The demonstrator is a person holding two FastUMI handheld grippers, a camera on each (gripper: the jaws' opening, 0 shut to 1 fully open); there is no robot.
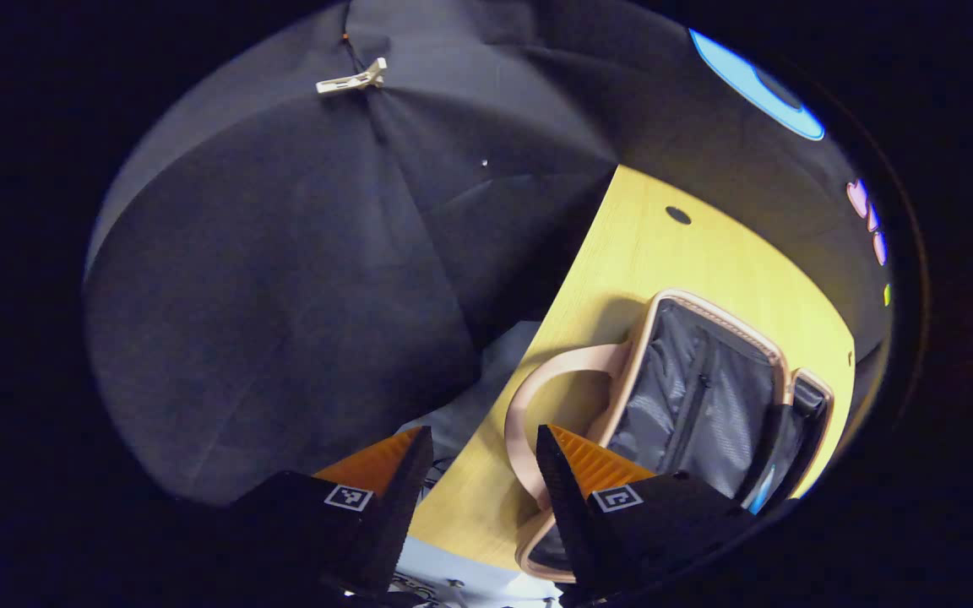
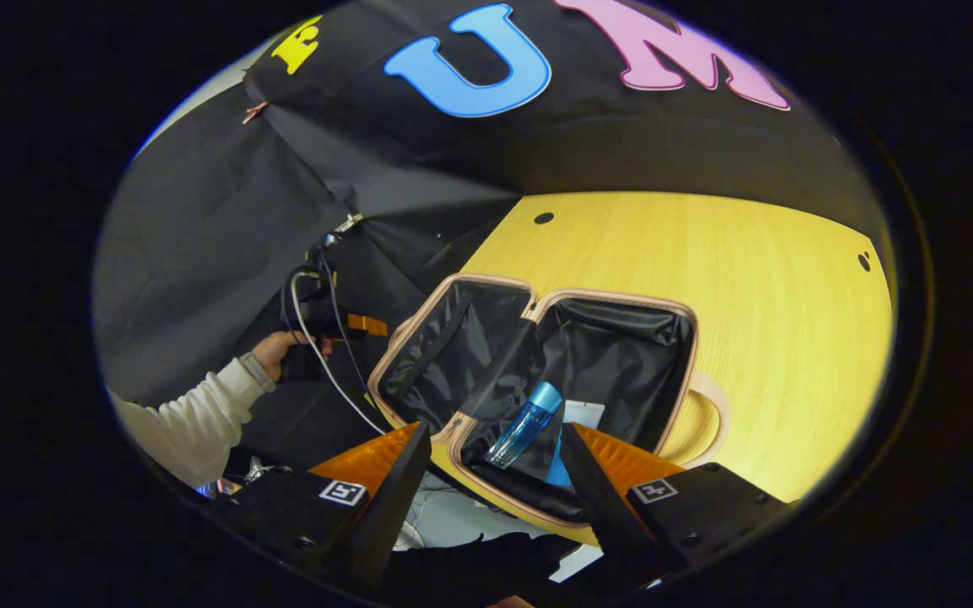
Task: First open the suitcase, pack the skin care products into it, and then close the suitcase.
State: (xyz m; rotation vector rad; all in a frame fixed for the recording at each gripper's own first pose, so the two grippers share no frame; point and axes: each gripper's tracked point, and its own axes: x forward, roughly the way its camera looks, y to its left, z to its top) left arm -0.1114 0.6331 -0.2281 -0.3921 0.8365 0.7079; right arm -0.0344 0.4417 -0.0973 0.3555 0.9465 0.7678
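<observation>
This is a staged recording booth, not a lived-in room. Black cloth walls (image 1: 284,295) hang in folds behind and beside the tools, pinned together by a pale plastic clip (image 1: 354,80) high ahead of the left tool. The pale yellow wood-grain bench (image 2: 706,279) has small round dark holes (image 2: 544,218), and cables (image 2: 317,338) trail from the hand-held rig.

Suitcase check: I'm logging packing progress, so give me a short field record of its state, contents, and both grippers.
suitcase: open, both halves flat on the wooden table
contents: blue bottle lying in the nearer half; a white item beside it
far half: no products seen
left gripper: open, holding nothing
right gripper: open, holding nothing, above the suitcase's near edge
</observation>
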